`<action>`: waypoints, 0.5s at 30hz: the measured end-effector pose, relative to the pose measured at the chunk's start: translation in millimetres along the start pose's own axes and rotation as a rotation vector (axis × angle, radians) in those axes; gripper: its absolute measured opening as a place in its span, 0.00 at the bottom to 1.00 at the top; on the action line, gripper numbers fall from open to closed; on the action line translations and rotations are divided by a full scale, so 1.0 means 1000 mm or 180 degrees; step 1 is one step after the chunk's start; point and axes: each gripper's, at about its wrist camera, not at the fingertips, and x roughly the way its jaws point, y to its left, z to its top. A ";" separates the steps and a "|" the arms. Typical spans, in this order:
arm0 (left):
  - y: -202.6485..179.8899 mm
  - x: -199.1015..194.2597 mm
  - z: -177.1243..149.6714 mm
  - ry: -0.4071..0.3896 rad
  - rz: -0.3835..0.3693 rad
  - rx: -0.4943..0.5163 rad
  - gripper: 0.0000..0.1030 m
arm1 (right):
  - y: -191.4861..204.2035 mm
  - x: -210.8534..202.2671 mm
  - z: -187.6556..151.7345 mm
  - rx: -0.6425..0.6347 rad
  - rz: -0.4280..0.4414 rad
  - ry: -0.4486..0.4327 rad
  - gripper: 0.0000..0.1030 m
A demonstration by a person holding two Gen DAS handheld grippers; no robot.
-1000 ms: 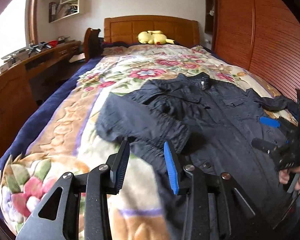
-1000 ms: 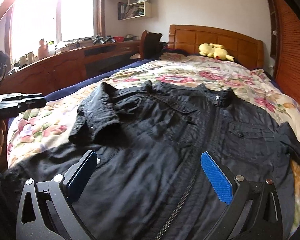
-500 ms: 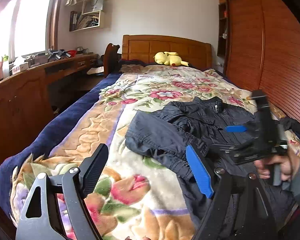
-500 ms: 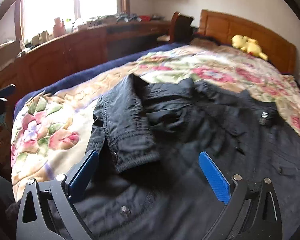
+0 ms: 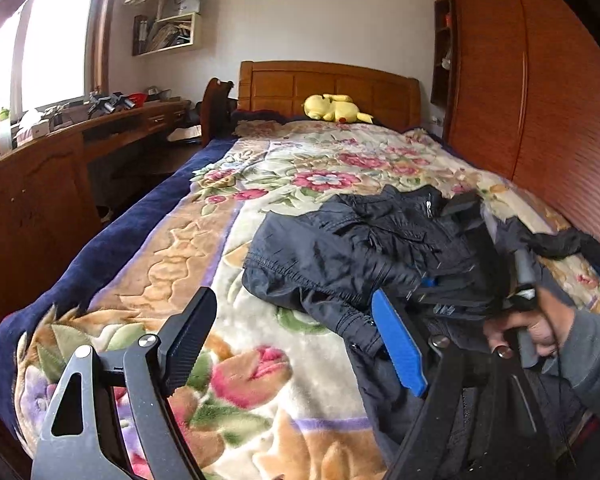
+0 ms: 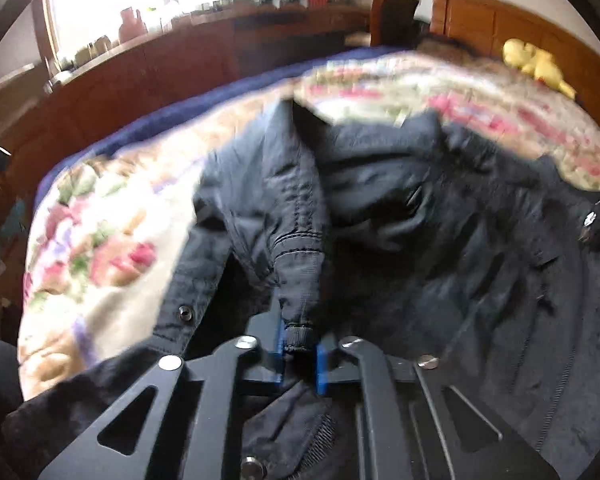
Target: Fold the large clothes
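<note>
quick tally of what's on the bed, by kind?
Jackets: 1, black jacket
Plush toys: 1, yellow plush
Blankets: 1, floral blanket
Total: 3
The right gripper pinches the jacket's sleeve cuff; the left gripper is open, empty.

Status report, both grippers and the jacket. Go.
Left gripper open, hovering over the blanket. Right gripper shut on sleeve cuff. Jacket flat on bed, sleeve folded in. Nothing blocking.

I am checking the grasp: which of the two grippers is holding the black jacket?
The right gripper: its blue pads are shut on the black jacket's sleeve cuff. The left gripper is open.
</note>
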 end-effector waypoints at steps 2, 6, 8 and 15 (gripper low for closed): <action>-0.008 0.002 0.002 -0.0019 -0.0041 0.0025 0.78 | -0.006 -0.025 0.002 -0.0022 -0.0035 -0.0244 0.07; -0.027 0.002 0.005 -0.0080 -0.0100 0.0103 0.78 | -0.018 -0.083 0.000 -0.0052 -0.0161 -0.0667 0.07; -0.037 0.002 0.006 -0.0104 -0.0144 0.0143 0.78 | -0.029 -0.111 -0.005 -0.0005 -0.0198 -0.0816 0.07; -0.072 0.005 0.010 -0.0101 -0.0294 0.0287 0.78 | -0.074 -0.181 -0.043 0.0214 -0.0517 -0.0959 0.07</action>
